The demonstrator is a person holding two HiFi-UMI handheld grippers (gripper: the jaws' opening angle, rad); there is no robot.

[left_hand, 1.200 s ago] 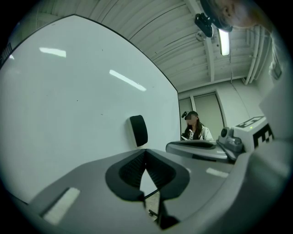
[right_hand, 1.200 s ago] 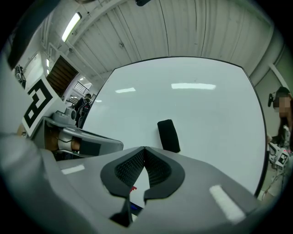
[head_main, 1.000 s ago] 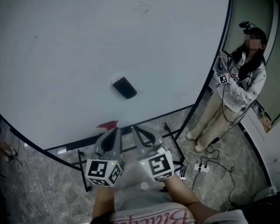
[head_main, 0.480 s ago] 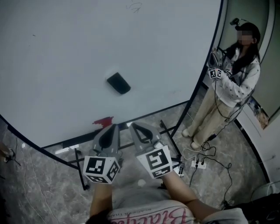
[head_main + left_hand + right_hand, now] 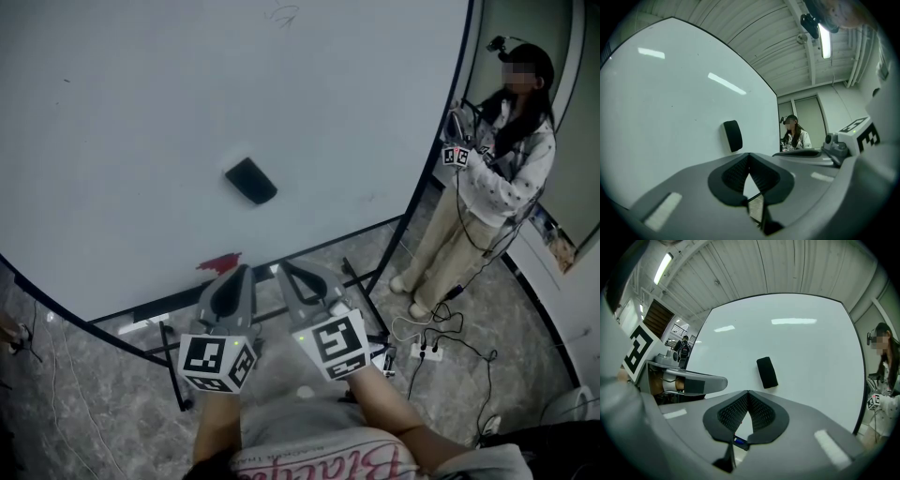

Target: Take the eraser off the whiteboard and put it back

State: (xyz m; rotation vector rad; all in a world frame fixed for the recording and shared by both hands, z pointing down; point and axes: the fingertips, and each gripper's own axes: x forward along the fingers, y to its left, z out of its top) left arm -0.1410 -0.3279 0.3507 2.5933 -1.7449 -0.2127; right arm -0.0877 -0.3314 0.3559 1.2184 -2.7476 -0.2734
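- The eraser (image 5: 250, 181), a dark rounded block, sits flat on the whiteboard (image 5: 131, 94), somewhat tilted, in the lower middle of the white surface; nothing touches it
- The left gripper (image 5: 240, 279) is held low in front of the person, its tip near the board's bottom edge; in the left gripper view its ribbed pads meet at the tip with nothing between them, so it is pressed together and empty
- The right gripper (image 5: 292, 281) hangs just beside the left one at the same height; its own view shows the pads closed tip to tip, with only the board and the eraser beyond them; it too carries nothing
- Both grippers are well apart from the eraser, which lies above and ahead of them on the board
- Step in hand, as a judgement: the scene fits two stages alike; either the eraser waits on the board to be taken off, or it is already back in place and the grippers are drawn away; these views do not decide between them
- A reach for the eraser would call for spread jaws and a grip across its narrow sides
- A small red mark (image 5: 218, 264) sits at the board's lower edge; a second person (image 5: 487, 178) stands at the right; a power strip (image 5: 427, 353) lies on the floor
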